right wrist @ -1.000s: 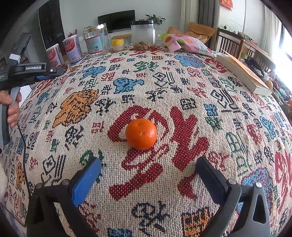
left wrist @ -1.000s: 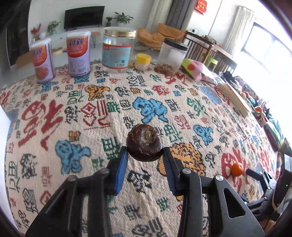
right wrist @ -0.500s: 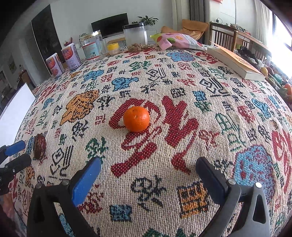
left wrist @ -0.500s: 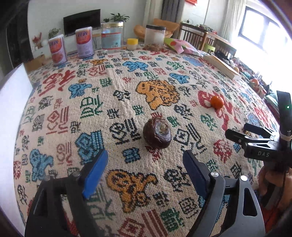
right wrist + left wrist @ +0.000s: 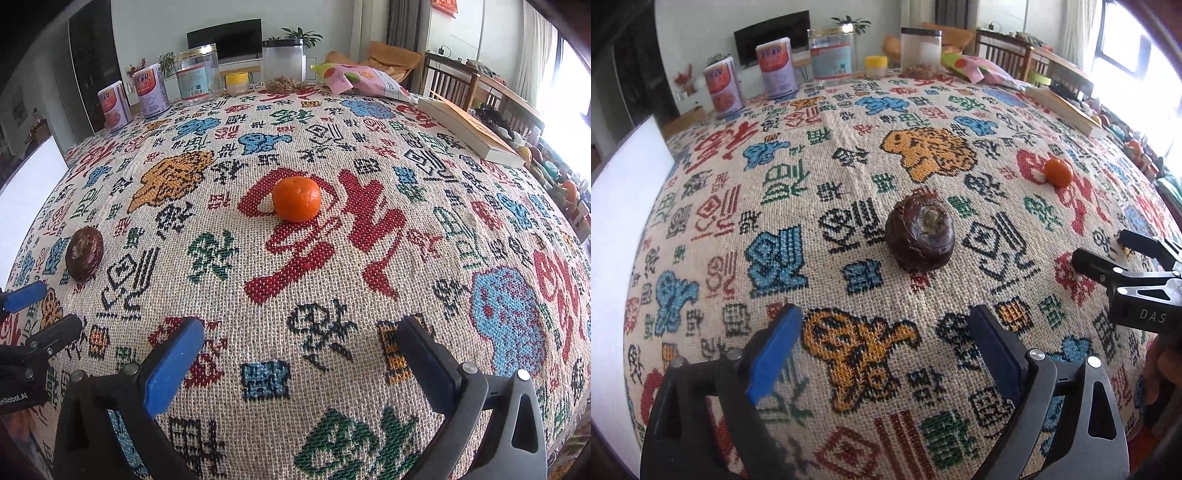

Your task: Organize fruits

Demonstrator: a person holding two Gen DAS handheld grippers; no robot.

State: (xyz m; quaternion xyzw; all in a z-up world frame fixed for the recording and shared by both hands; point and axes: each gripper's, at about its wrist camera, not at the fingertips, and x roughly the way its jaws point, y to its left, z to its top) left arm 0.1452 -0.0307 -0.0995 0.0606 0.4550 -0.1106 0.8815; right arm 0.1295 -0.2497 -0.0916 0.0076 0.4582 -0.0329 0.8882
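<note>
A dark brown round fruit (image 5: 921, 233) rests on the patterned tablecloth, just ahead of my left gripper (image 5: 886, 347), which is open and empty. The fruit also shows at the left of the right wrist view (image 5: 84, 253). An orange tangerine (image 5: 296, 198) sits on a red character of the cloth, ahead of my right gripper (image 5: 295, 354), which is open and empty. The tangerine shows far right in the left wrist view (image 5: 1058, 172). The right gripper shows at the right edge of the left wrist view (image 5: 1108, 254).
Two cans (image 5: 750, 83), a clear jar (image 5: 831, 55), a small yellow-lidded jar (image 5: 876, 66) and a black-lidded jar (image 5: 921, 50) stand at the table's far edge. A snack bag (image 5: 365, 79) and a book (image 5: 469, 129) lie at the far right. A white board (image 5: 617, 206) stands left.
My left gripper opened and let the brown fruit go onto the cloth, then drew back from it. My right gripper drew back a little from the tangerine.
</note>
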